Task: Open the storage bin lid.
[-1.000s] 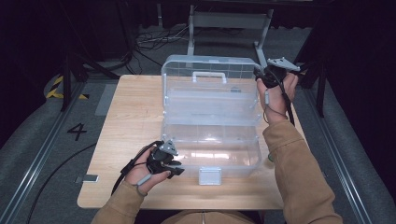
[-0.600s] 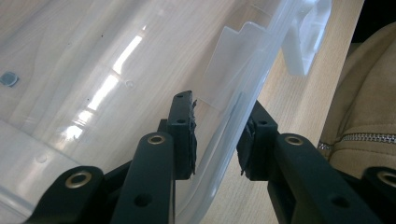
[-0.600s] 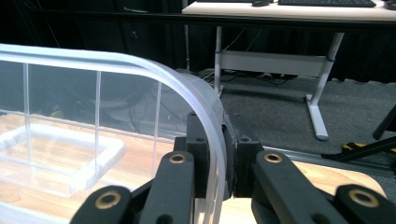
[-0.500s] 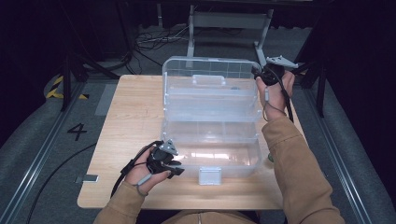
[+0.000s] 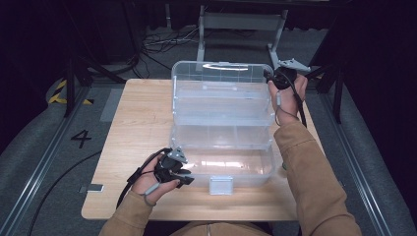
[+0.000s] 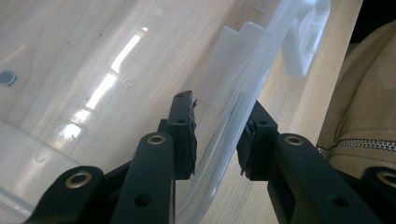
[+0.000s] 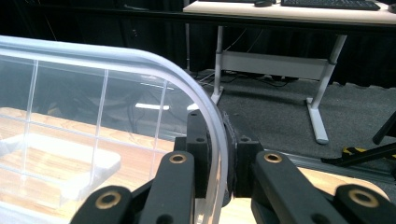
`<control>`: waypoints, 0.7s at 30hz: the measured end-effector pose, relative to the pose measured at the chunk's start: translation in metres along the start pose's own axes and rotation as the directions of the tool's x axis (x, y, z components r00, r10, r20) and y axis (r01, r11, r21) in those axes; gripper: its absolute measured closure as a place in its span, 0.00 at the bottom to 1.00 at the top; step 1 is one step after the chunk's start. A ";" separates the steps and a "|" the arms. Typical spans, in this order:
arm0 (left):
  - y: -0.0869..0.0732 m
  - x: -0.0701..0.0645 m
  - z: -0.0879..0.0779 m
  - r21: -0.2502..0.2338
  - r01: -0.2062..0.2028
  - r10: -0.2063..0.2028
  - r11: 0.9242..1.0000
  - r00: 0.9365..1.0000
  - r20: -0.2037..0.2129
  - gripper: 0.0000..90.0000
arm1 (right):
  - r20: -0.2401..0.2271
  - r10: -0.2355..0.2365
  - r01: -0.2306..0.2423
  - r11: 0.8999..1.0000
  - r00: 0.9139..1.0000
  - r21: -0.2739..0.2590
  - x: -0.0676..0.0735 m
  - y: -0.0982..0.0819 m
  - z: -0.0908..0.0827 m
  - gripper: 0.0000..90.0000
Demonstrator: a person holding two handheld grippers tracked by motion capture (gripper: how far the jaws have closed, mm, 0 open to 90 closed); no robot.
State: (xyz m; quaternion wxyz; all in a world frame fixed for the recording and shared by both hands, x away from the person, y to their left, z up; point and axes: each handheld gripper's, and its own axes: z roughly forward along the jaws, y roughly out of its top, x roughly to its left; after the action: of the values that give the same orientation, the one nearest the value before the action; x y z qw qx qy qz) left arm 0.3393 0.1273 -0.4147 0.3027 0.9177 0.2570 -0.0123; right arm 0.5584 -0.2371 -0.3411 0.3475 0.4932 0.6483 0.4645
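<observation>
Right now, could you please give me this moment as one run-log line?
box: clear, open on table | lid: raised | right gripper: shut on lid rim | left gripper: straddles box front wall, contact unclear

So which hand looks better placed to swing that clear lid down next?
Probably the right: the right gripper is clamped on the lid at its rim, while the left gripper straddles the near wall of the box.
</observation>
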 end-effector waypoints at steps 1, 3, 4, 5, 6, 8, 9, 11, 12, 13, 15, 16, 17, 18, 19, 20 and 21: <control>0.000 0.000 0.000 -0.002 0.000 0.000 1.000 1.000 0.001 0.78 | -0.001 -0.002 0.002 1.000 1.000 0.000 0.000 0.000 0.001 0.92; 0.000 0.000 0.000 -0.003 0.000 0.000 1.000 1.000 0.003 0.78 | -0.001 -0.007 0.007 1.000 1.000 0.003 -0.001 -0.001 0.002 0.92; 0.000 0.000 0.000 -0.002 0.001 -0.001 1.000 1.000 0.002 0.78 | -0.004 -0.006 0.006 1.000 1.000 0.005 -0.001 -0.001 0.003 0.92; 0.000 0.000 0.000 0.000 0.001 -0.001 1.000 1.000 0.001 0.78 | -0.004 -0.007 0.007 1.000 1.000 0.005 -0.001 -0.001 0.004 0.92; 0.000 0.000 0.000 -0.006 0.004 -0.004 1.000 1.000 0.007 0.78 | -0.005 -0.010 0.010 1.000 1.000 0.005 -0.002 -0.001 0.005 0.92; -0.001 0.001 0.000 -0.014 0.006 -0.006 1.000 1.000 0.014 0.78 | -0.007 -0.007 0.007 1.000 1.000 0.009 -0.002 -0.002 0.007 0.92; -0.001 0.001 0.000 -0.015 0.007 -0.007 1.000 1.000 0.015 0.78 | -0.009 -0.006 0.006 1.000 1.000 0.008 -0.003 -0.002 0.007 0.92; 0.000 0.001 0.000 -0.012 0.010 -0.010 1.000 1.000 0.012 0.78 | -0.013 -0.001 0.001 1.000 1.000 0.009 -0.004 -0.003 0.009 0.92; 0.000 0.001 0.000 -0.011 0.009 -0.009 1.000 1.000 0.012 0.78 | -0.013 -0.002 0.002 1.000 1.000 0.010 -0.004 -0.003 0.010 0.92; 0.000 0.001 0.000 -0.011 0.009 -0.009 1.000 1.000 0.012 0.78 | -0.017 0.005 -0.005 1.000 1.000 0.011 -0.005 -0.004 0.011 0.92; 0.000 0.001 0.000 -0.010 0.009 -0.009 1.000 1.000 0.011 0.78 | -0.020 0.003 -0.003 1.000 1.000 0.016 -0.006 -0.005 0.013 0.92; 0.000 0.001 0.000 -0.011 0.010 -0.010 1.000 1.000 0.011 0.78 | -0.022 0.001 0.000 1.000 1.000 0.019 -0.007 -0.006 0.014 0.92; 0.000 0.001 0.000 -0.010 0.011 -0.011 1.000 1.000 0.011 0.78 | -0.021 0.003 -0.002 1.000 1.000 0.021 -0.007 -0.006 0.015 0.92; 0.000 0.001 0.000 -0.010 0.010 -0.010 1.000 1.000 0.012 0.78 | -0.023 0.003 -0.002 1.000 1.000 0.023 -0.007 -0.007 0.016 0.92; 0.000 0.001 0.000 -0.009 0.011 -0.011 1.000 1.000 0.012 0.78 | -0.025 0.004 -0.004 1.000 1.000 0.027 -0.008 -0.007 0.017 0.92; 0.000 0.001 0.000 -0.007 0.011 -0.011 1.000 1.000 0.012 0.78 | -0.027 0.005 -0.004 1.000 1.000 0.030 -0.008 -0.008 0.018 0.92; 0.000 0.001 0.000 -0.007 0.011 -0.011 1.000 1.000 0.012 0.78 | -0.028 0.005 -0.004 0.999 1.000 0.032 -0.009 -0.008 0.019 0.92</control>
State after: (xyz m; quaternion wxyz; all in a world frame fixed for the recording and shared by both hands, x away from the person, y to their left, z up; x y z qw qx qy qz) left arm 0.3402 0.1272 -0.4149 0.3075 0.9150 0.2604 -0.0185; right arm 0.5753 -0.2415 -0.3551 0.3291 0.4936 0.6594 0.4617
